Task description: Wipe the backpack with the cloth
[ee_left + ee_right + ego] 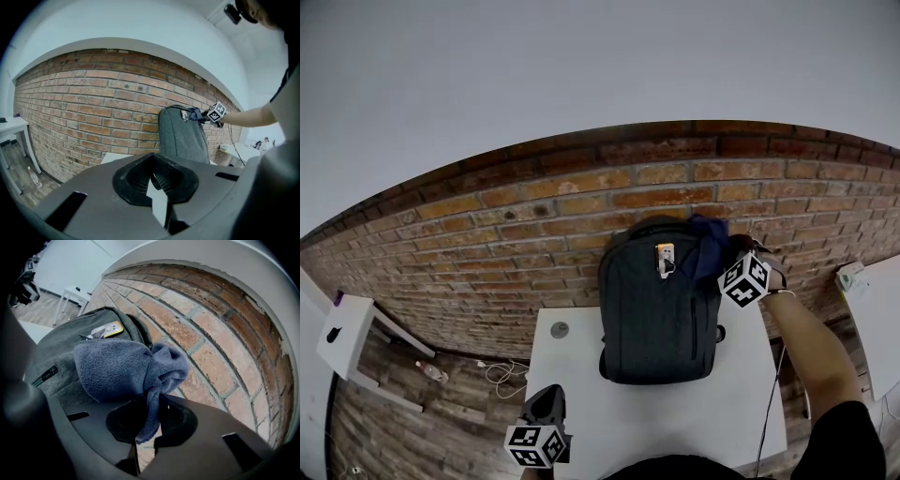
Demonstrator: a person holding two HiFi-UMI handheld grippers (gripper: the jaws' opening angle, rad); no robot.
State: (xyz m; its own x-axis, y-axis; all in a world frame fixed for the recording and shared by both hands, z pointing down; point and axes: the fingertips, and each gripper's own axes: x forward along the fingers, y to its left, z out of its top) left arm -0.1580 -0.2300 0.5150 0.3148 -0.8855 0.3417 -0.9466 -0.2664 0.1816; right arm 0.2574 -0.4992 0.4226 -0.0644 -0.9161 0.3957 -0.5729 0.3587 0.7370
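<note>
The cloth (126, 369) is pinched in the closed jaws of the right gripper (147, 430) at the top of the backpack (659, 300), stood on the table (572, 384) against the wall (516, 244), and, with the left gripper (156, 185) shut empty well apart, the backpack could be toppled by hard strokes.

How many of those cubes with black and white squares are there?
2. One black-and-white marker cube rides the left gripper, low by the white table's near edge. The other rides the right gripper, beside the top of the grey fabric backpack. None seems hidden.
</note>
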